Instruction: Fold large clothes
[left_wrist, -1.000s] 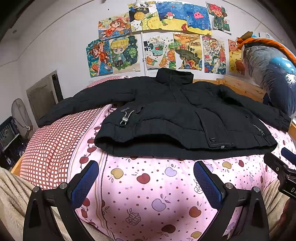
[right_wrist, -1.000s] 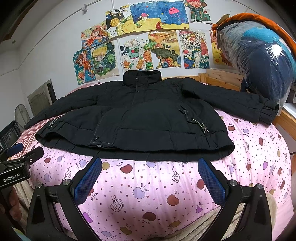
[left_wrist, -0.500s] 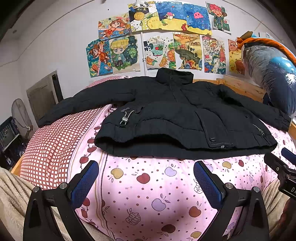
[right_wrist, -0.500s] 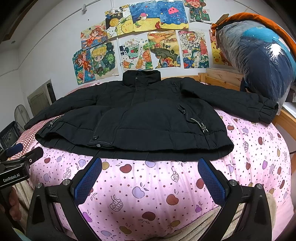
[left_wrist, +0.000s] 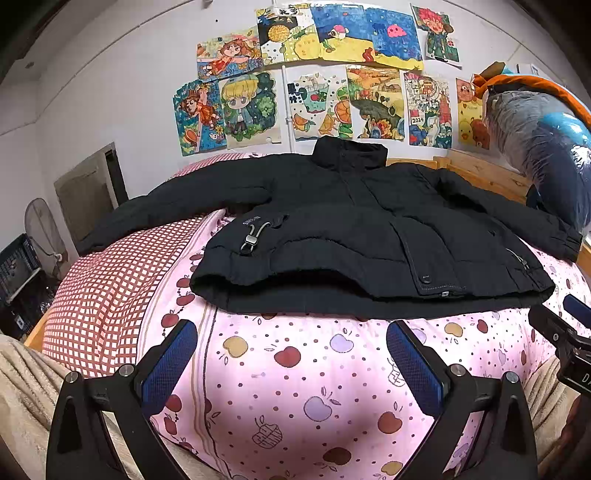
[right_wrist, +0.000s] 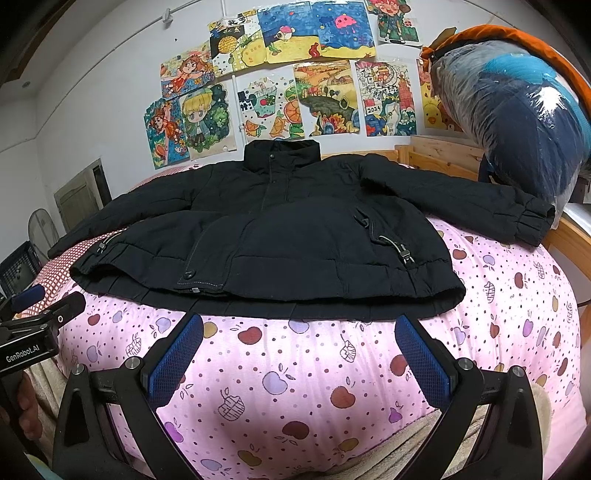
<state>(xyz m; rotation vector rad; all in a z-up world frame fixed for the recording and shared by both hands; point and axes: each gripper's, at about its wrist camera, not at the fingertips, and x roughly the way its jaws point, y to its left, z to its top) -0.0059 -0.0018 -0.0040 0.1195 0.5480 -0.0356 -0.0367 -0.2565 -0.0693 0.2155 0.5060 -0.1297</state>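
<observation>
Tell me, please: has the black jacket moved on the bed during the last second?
No. In the left wrist view the black jacket keeps its place: its collar sits under the same wall drawings and its hem crosses the same apple prints.

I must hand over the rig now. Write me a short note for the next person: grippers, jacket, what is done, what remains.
Left gripper: open, holding nothing, above the pink apple-print quilt, short of the hem.
Right gripper: open, holding nothing, same position.
Black jacket: lies flat on the quilt, front up, collar toward the wall, both sleeves spread out sideways.
Done: jacket laid out.
Left: all folds; probably sleeves inward first, then the body.
</observation>
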